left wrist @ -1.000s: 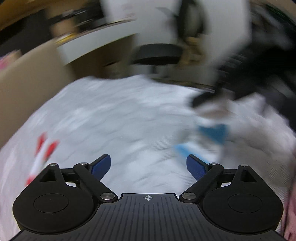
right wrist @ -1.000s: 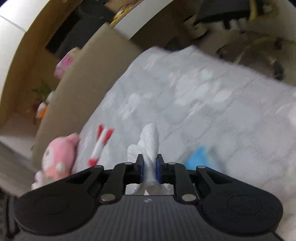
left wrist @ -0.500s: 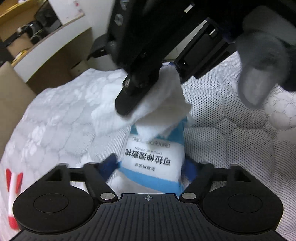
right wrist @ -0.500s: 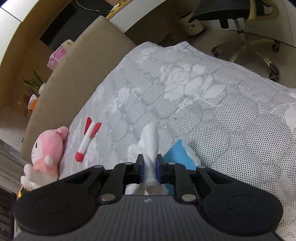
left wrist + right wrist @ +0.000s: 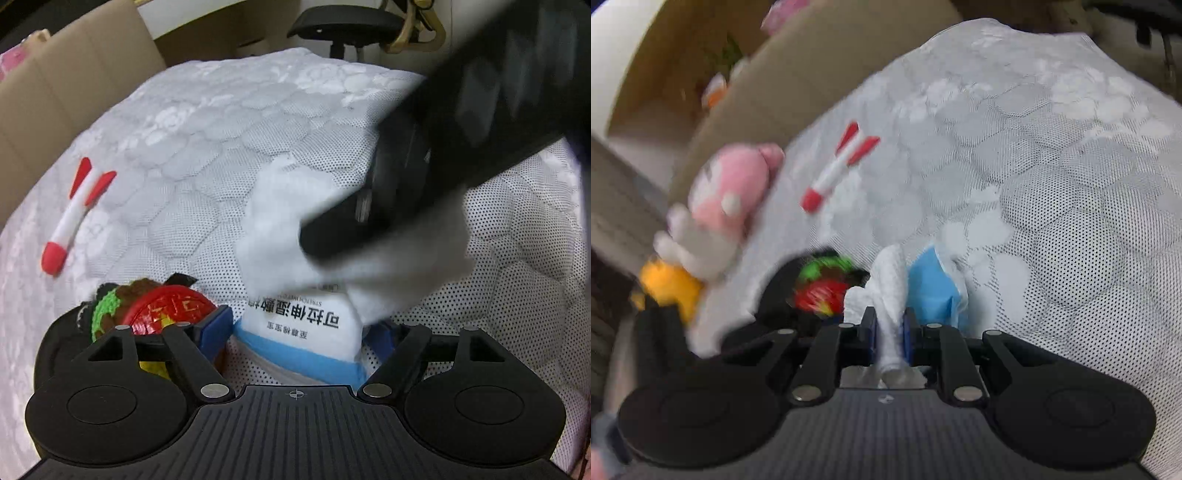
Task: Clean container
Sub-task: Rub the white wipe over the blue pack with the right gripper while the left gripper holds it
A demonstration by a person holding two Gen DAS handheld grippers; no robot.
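Your left gripper [image 5: 301,334] sits low over the quilted bed cover [image 5: 207,155], with its blue fingers [image 5: 216,326] on the two sides of the wipes pack [image 5: 303,332]. The fingers are near the pack's edges, but you cannot tell from the view if they press it. Your right gripper [image 5: 890,328] comes in from above the pack, tilted down, and its jaws are closed on one white wipe [image 5: 892,291]. In the left view this wipe [image 5: 280,236] spreads over the top of the pack.

Just beside the pack, on its left side, stands one black container [image 5: 62,332] with a colourful toy [image 5: 159,306] in it. Farther left from the pack lies one red and white rocket toy [image 5: 74,218]. One pink plush [image 5: 727,195] and one yellow plush [image 5: 670,284] lie at the bed edge beyond the container.
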